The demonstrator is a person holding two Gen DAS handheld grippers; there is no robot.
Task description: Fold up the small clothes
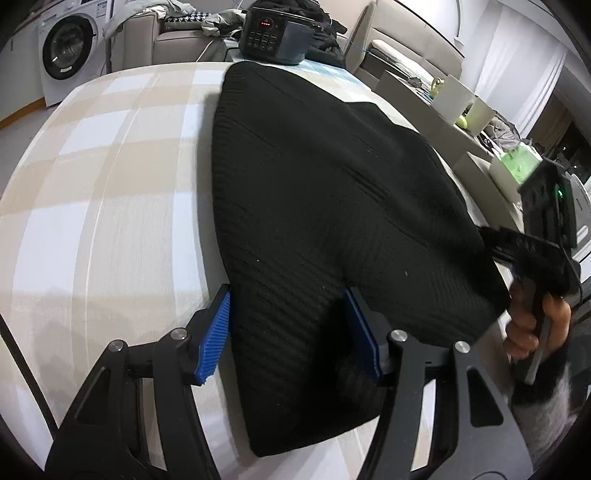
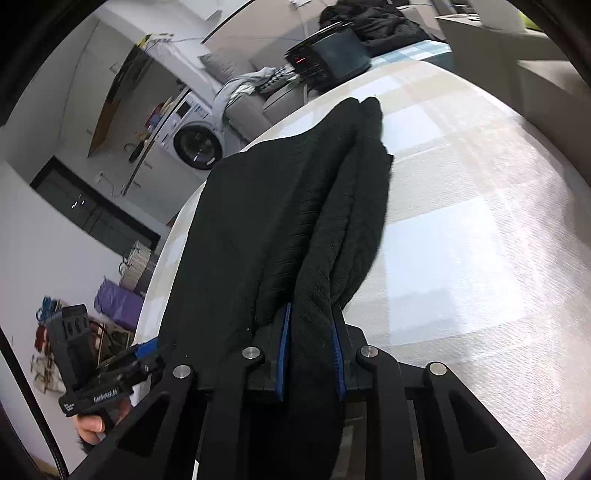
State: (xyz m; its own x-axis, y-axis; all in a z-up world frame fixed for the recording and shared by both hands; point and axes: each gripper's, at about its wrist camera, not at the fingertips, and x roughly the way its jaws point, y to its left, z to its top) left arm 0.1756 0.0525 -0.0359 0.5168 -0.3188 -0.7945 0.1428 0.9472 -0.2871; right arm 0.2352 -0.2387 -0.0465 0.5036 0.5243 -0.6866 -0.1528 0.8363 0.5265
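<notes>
Looking down the left wrist view first, the left gripper [image 1: 288, 332] has its blue ribbed pads [image 1: 216, 332] standing well apart, straddling the near end of a black ribbed knit garment [image 1: 314, 192] that lies stretched along the table in its beige-and-white checked cloth [image 1: 110, 177]; whether those pads actually press the knit I can't tell, so call the jaws apart around it, not clamped. Off at the right edge, a hand [image 1: 535, 325] grips the handle of the other tool beside the garment's edge. At the far end of the table sits a black appliance with a red display [image 1: 273, 33], and a white washing machine [image 1: 68, 55] stands off to the left. Switching to the right wrist view, here's the action: the right gripper [image 2: 312, 354] has its jaws nearly together, pinched on a bunched fold of the same dark knit, and that gathered layer runs up and away from the pads, lifted over the flatter panel lying on the cloth. So, by my read, we're mid-fold, one side of the garment being carried across the body. The next move likely calls for drawing that pinched edge over evenly, laying it flat on the panel, then letting go, with the left side holding the cloth steady.
</notes>
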